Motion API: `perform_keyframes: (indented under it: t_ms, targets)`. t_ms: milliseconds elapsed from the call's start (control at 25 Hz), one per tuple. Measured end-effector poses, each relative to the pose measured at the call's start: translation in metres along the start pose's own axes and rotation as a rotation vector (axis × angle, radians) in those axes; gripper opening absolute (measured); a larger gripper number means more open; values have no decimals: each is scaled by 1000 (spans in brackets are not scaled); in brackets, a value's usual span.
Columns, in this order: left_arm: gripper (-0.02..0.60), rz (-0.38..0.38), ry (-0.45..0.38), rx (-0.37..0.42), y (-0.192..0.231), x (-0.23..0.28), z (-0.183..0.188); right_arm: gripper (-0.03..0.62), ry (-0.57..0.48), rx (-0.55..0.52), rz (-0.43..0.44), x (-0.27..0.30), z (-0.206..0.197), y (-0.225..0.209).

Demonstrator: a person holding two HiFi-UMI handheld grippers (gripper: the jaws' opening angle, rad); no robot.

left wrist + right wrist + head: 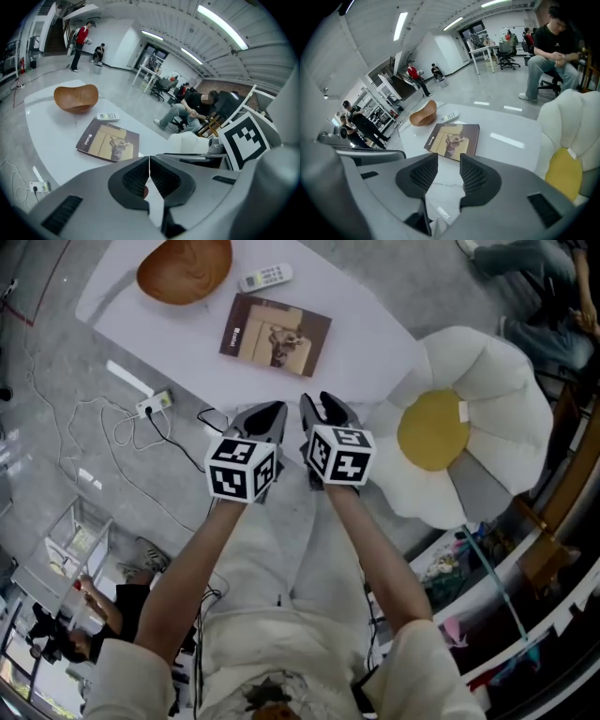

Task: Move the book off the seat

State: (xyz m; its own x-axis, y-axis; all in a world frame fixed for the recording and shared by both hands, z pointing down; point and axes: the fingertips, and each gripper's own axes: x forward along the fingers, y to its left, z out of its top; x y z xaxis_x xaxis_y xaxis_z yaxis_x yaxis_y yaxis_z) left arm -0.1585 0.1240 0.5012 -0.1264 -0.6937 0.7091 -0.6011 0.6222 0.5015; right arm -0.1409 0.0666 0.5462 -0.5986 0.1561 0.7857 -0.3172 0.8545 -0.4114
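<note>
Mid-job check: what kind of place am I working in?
Probably a lounge corner of an open-plan office or lab: a low white table holding a brown-covered book, a white flower-shaped seat with a yellow centre, and desks with office chairs behind.

Book brown, tan picture — seat white, yellow centre — bowl orange-brown.
</note>
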Motion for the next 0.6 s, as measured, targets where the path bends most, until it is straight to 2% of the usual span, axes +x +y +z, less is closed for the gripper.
perform_keyframes:
  t_ms: [200, 360, 600]
  targets:
    - [14, 2, -9, 22, -19, -32, 19, 103, -20, -15, -1, -31, 13, 21]
    - [14, 3, -27, 14, -32, -59, 32, 87, -55, -15, 10, -60, 22, 35]
    - [14, -8, -57, 30, -54, -88, 53, 63, -124, -28, 39, -105, 59, 48]
